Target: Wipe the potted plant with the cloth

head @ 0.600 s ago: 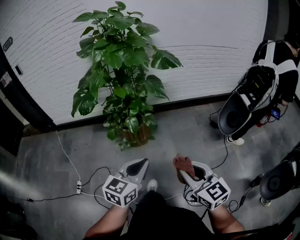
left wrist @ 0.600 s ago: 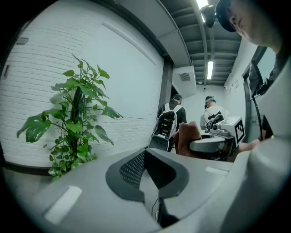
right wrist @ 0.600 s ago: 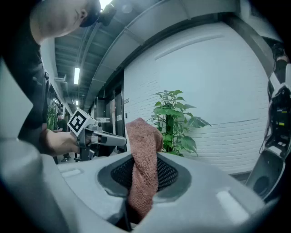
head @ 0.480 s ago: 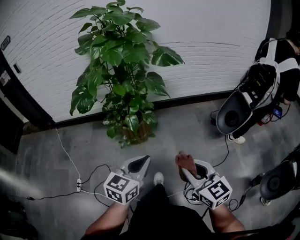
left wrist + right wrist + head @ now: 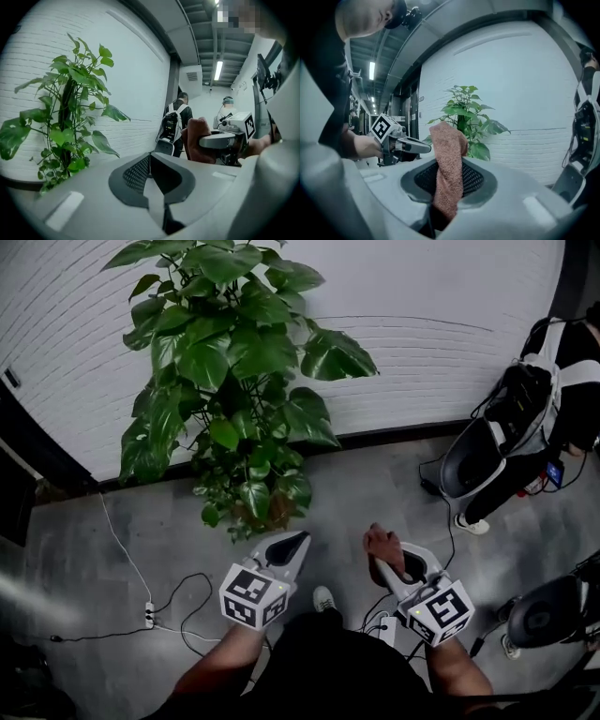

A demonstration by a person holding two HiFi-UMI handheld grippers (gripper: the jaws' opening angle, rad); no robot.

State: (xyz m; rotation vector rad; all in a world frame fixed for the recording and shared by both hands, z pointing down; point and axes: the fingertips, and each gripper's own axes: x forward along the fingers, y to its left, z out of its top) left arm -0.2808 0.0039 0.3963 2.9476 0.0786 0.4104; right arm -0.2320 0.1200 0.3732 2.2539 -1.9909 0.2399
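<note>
- This was an indoor passage in a workplace building, more a workshop or lab hall than a home.
- Ahead of the left tongs [image 5: 301,539] and the right tongs [image 5: 378,547] rose a white painted brick wall [image 5: 441,296] with a dark skirting [image 5: 394,435] at its foot.
- Under the tongs lay a bare grey concrete floor [image 5: 366,488].
- Left of the left tongs, a power strip [image 5: 148,615] and loose cables [image 5: 121,547] lay on that floor.
- High above the tongs, an open ceiling carried ducts [image 5: 197,23] and strip lights [image 5: 218,70].
- Right of the right tongs stood a person [image 5: 572,404] carrying a backpack of equipment [image 5: 516,413].
</note>
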